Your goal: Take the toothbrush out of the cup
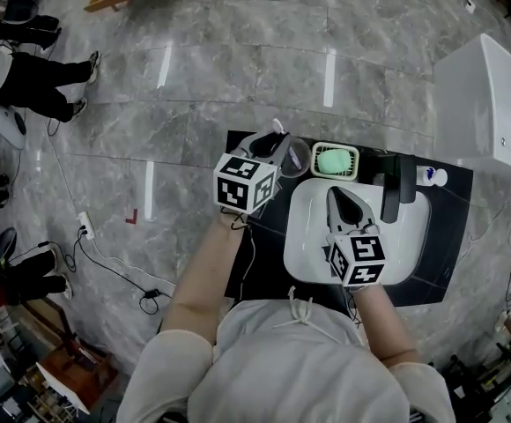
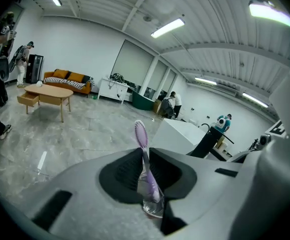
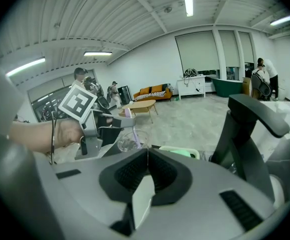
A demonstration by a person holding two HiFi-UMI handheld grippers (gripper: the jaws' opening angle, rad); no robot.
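Observation:
A purple toothbrush stands upright with its foot in a clear cup. My left gripper is shut on the toothbrush handle just above the cup's rim, and the bristle head sticks up past the jaws. In the head view the left gripper is at the cup on the black mat's far left. The right gripper view shows the cup and the toothbrush held by the left gripper. My right gripper hovers over the white basin, shut with nothing in it.
A green soap in a pale dish sits right of the cup. A black faucet rises behind the basin, and a small white bottle stands beside it. A white cabinet is at far right. A person stands at far left.

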